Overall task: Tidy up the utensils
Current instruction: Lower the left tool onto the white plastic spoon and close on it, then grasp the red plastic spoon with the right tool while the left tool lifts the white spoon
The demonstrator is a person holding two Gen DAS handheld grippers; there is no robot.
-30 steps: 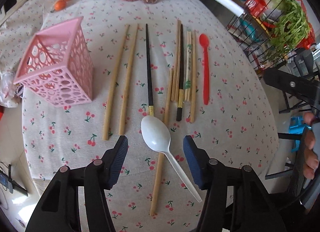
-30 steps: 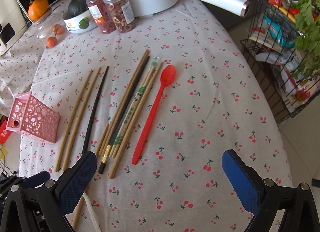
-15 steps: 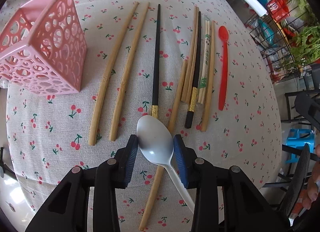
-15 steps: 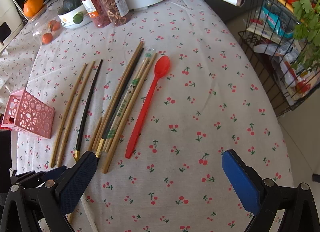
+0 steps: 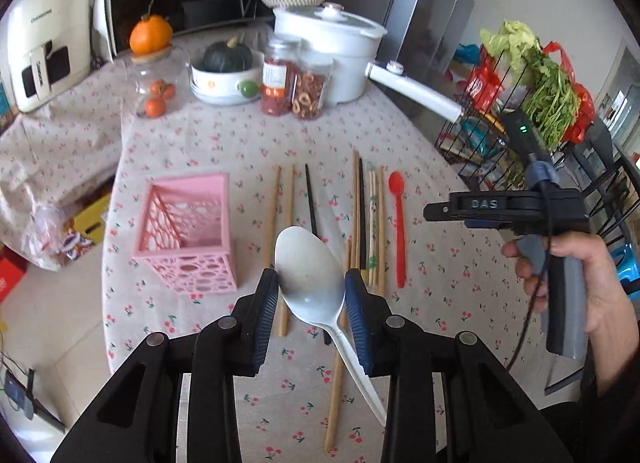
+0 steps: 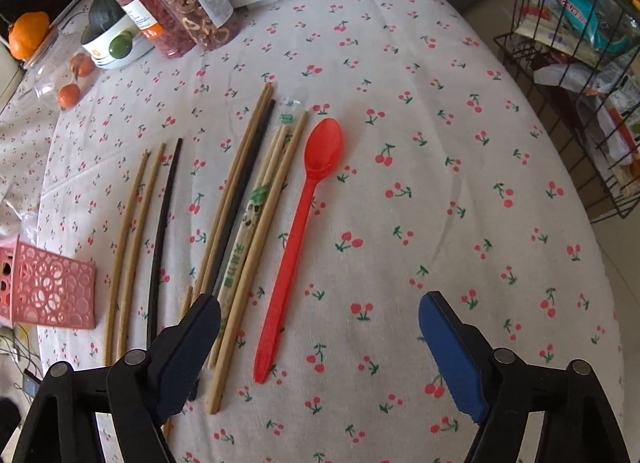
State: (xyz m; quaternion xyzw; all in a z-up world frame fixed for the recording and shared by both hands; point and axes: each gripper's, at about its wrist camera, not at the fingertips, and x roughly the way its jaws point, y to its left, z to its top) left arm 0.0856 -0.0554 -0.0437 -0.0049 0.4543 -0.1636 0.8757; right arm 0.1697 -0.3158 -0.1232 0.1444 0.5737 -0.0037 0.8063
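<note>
Basket left of chopsticks; spoon at their right; jars behind

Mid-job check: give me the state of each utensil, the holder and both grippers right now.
left gripper: shut on the white spoon.
white spoon: held by its bowl, handle hanging toward the camera.
right gripper: jaws closing, nothing gripped, above the red spoon's handle.
red spoon: flat on the cloth.
chopsticks: flat on the cloth.
pink holder: upright, looks empty.

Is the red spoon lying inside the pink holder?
No. The red spoon lies flat on the tablecloth, to the right of the chopsticks, well apart from the pink holder.
</note>
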